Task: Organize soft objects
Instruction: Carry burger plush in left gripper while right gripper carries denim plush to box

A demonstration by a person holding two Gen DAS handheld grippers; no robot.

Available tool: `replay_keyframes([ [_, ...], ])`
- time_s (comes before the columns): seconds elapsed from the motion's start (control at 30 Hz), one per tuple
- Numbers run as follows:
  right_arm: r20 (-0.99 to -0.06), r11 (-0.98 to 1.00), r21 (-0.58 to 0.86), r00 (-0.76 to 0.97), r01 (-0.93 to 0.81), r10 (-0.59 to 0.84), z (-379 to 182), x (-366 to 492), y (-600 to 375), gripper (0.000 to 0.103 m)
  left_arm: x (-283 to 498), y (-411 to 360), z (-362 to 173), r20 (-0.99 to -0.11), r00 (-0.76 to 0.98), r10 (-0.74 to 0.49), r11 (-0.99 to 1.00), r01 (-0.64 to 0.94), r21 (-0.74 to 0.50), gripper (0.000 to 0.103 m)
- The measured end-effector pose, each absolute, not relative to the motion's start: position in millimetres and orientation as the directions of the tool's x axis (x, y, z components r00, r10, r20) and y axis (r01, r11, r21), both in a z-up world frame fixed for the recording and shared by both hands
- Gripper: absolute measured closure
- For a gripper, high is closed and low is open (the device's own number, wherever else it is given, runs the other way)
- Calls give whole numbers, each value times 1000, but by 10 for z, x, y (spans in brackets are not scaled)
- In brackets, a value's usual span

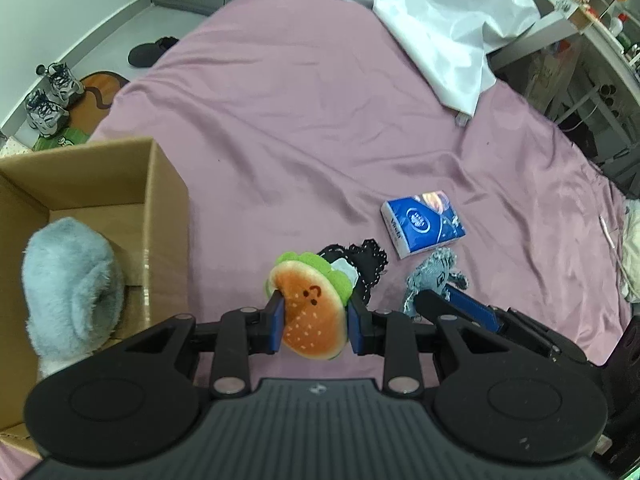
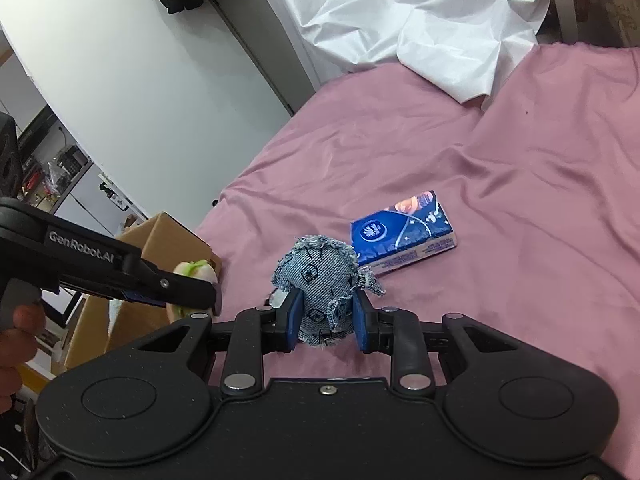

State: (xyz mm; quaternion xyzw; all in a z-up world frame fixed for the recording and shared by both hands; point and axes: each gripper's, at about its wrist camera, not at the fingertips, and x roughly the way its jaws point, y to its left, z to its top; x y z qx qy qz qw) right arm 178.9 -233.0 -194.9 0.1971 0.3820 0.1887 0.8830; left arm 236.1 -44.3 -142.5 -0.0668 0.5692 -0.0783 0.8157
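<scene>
My left gripper (image 1: 314, 312) is shut on a plush hamburger (image 1: 310, 312) with an orange bun and green lettuce, held above the pink bedsheet, right of the cardboard box (image 1: 160, 208). A grey-blue fluffy plush (image 1: 70, 288) lies in the box. My right gripper (image 2: 326, 316) is shut on a frayed denim plush (image 2: 320, 280); it also shows in the left wrist view (image 1: 434, 276). A black lacy fabric piece (image 1: 366, 264) lies behind the hamburger. The left gripper (image 2: 200, 292) with the hamburger (image 2: 196, 272) shows at the left of the right wrist view.
A blue tissue pack (image 1: 422, 222) (image 2: 402, 236) lies on the pink bed (image 1: 300, 120). A white sheet (image 1: 432, 20) is heaped at the far end. Shoes (image 1: 50, 96) and a mat are on the floor left of the bed. Shelving stands at the right.
</scene>
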Motion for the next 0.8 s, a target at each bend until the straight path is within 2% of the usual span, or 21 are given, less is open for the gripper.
replay_keyframes([
  [0.8,-531,842,488,687,-230,496,-1356,1442,-1683,77,2011,516,-821,-826,505,-249,951,-32,-307,73],
])
